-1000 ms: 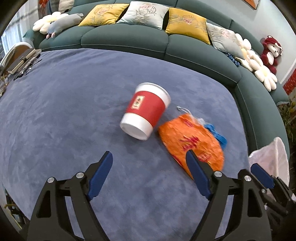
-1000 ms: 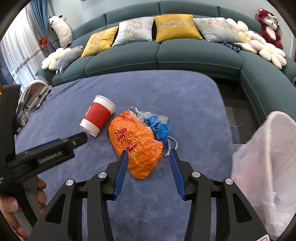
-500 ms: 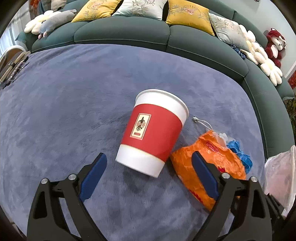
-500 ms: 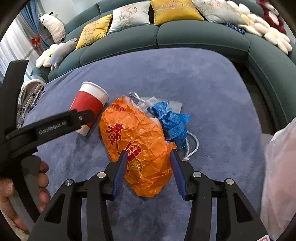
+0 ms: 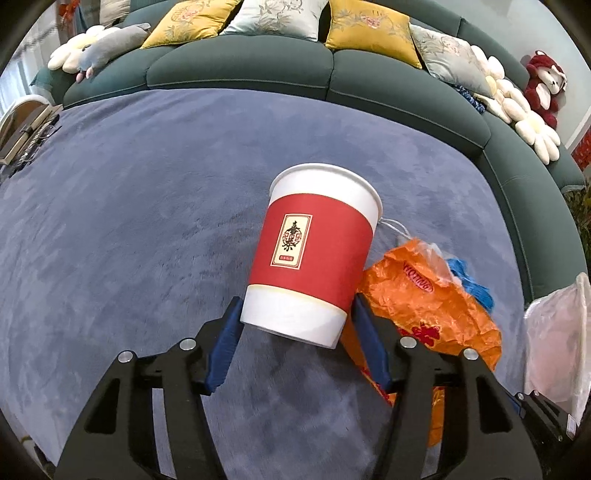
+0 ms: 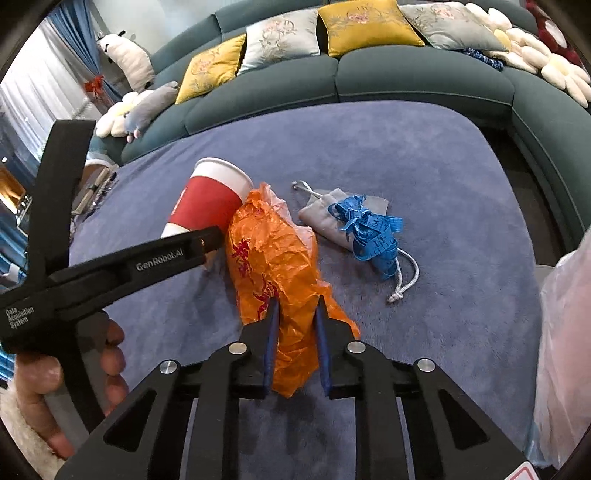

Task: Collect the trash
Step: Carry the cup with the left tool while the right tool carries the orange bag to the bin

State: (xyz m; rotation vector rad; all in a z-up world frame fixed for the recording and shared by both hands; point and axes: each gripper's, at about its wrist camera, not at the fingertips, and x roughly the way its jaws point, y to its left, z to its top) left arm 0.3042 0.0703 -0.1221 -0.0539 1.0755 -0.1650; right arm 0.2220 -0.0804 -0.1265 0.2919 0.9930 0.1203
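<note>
While left gripper [image 5: 295, 317] clasps cup [image 5: 314, 254], right gripper [image 6: 295, 314] pinches wrapper [image 6: 277, 266]

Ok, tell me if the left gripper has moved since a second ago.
Yes. The left gripper advanced toward the sofa, closing in until its fingers flank the red cup's base.

The cup [image 5: 314, 251] is showing a red band with white at its top and bottom, plus a small cream label. The crinkly bag [image 6: 275, 266] is glowing orange with red marks, beside a bright blue tape [image 6: 371, 230] lying on a grey pouch [image 6: 325, 218]. The rug [image 5: 147, 192] is looking purple-blue, and the sofa [image 5: 258, 70] is wearing yellow and pale flowery cushions [image 5: 282, 16].
</note>
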